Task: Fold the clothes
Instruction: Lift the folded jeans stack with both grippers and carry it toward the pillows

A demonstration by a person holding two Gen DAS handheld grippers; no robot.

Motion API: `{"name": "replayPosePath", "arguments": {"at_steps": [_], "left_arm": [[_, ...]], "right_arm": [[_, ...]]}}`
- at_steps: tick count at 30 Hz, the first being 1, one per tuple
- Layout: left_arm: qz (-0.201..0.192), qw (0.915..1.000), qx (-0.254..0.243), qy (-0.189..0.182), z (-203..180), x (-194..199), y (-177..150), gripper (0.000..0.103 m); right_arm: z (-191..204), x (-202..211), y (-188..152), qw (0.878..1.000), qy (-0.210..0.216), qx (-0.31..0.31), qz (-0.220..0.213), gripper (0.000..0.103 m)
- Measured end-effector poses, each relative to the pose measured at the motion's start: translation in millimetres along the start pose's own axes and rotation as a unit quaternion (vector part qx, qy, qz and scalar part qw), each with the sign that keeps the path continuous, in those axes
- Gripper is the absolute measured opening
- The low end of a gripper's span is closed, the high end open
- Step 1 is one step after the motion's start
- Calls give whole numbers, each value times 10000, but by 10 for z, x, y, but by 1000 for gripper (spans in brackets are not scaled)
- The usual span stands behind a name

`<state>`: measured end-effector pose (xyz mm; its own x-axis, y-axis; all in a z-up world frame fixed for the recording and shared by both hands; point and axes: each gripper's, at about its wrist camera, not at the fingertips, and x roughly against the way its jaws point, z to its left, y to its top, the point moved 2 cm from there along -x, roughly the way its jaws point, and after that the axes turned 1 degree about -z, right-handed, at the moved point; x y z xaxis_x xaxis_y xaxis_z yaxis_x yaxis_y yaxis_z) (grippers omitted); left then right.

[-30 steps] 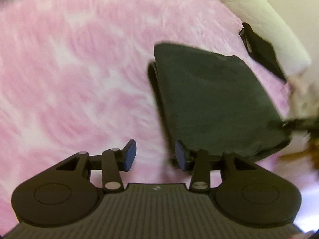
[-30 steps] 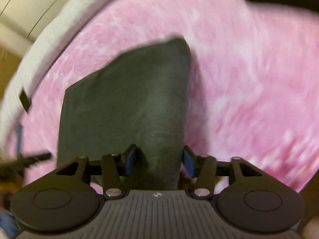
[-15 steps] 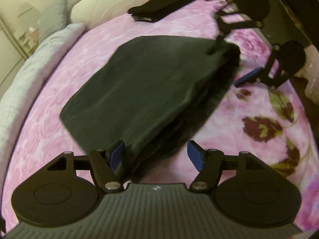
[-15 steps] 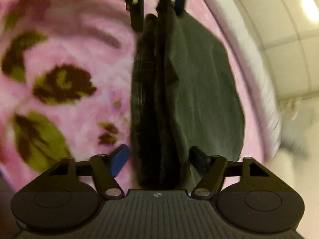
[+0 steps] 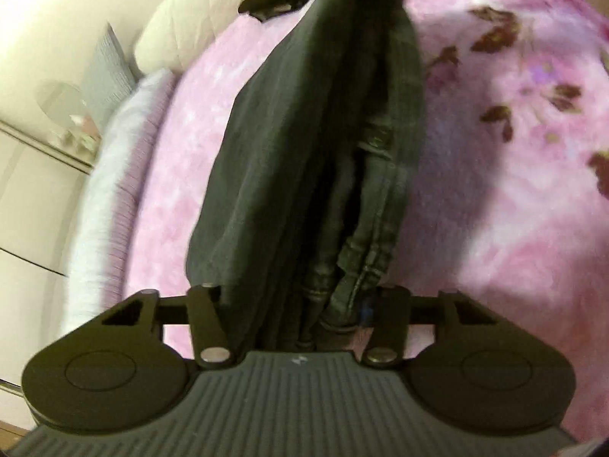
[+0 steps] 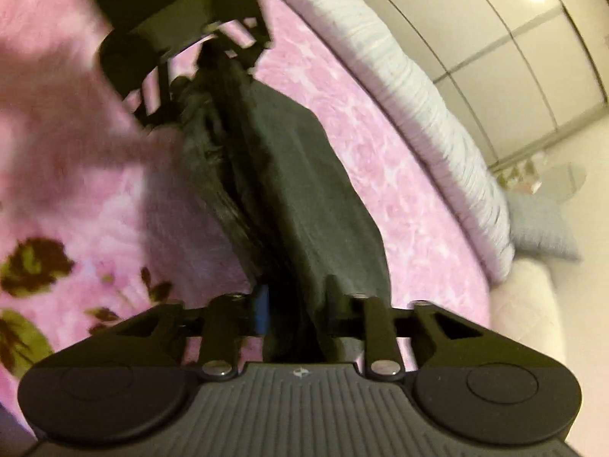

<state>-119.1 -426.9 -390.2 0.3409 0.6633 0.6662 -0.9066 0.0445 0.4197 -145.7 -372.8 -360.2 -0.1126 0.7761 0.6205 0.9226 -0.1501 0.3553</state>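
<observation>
A dark grey folded garment (image 5: 289, 144) with denim-like seams hangs stretched between my two grippers, just above the pink blanket (image 5: 502, 198). My left gripper (image 5: 298, 304) is shut on one thick end, whose layers fill the gap between its fingers. In the right wrist view the same garment (image 6: 316, 198) runs from my right gripper (image 6: 297, 308), shut on the near end, up to the left gripper (image 6: 217, 49), where the cloth bunches. The far end in the left wrist view is lost in darkness at the top edge.
A second dark garment (image 5: 266, 0) lies against a white pillow (image 5: 179, 23) at the bed's head. A pale ribbed bolster (image 6: 418, 99) lines the bed's edge, with a grey cushion (image 6: 540, 228) beside it. Wardrobe doors (image 6: 495, 49) stand beyond.
Both grippers went from open around the folded garment's ends to shut on them. The garment has come up off the blanket and now hangs stretched between them.
</observation>
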Motion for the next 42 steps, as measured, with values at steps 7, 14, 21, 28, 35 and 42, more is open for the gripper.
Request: {"name": "replayPosePath", "arguments": {"at_steps": [7,14,21,28,35,42], "left_arm": [[166,9988,285,-353,332,-113,-115,37],[120,9989,229,-390,639,159,73,34],[-48,9984,-152,-542,1028,698,579,33],[-339,9949,-591,-750,1235,931,1267,33],[-759,9917,-844,-605,1493,452,2433,33],[-928,9925,-777,-168,1931,-819,3865,33]], "right_arm": [[614,-317,-288,9927,-495,1025,401,51],[-20,-62,-37,9968,-519,407,458,19],[-623,526,220,9963,-507,-88,687,17],[-971,1095,8,9918,-598,-449,1035,16],[-1863,1249,-837,9845,-1118,-624,1198,16],[-3361,656,-1976,9795,-1650,-303,1112,16]]}}
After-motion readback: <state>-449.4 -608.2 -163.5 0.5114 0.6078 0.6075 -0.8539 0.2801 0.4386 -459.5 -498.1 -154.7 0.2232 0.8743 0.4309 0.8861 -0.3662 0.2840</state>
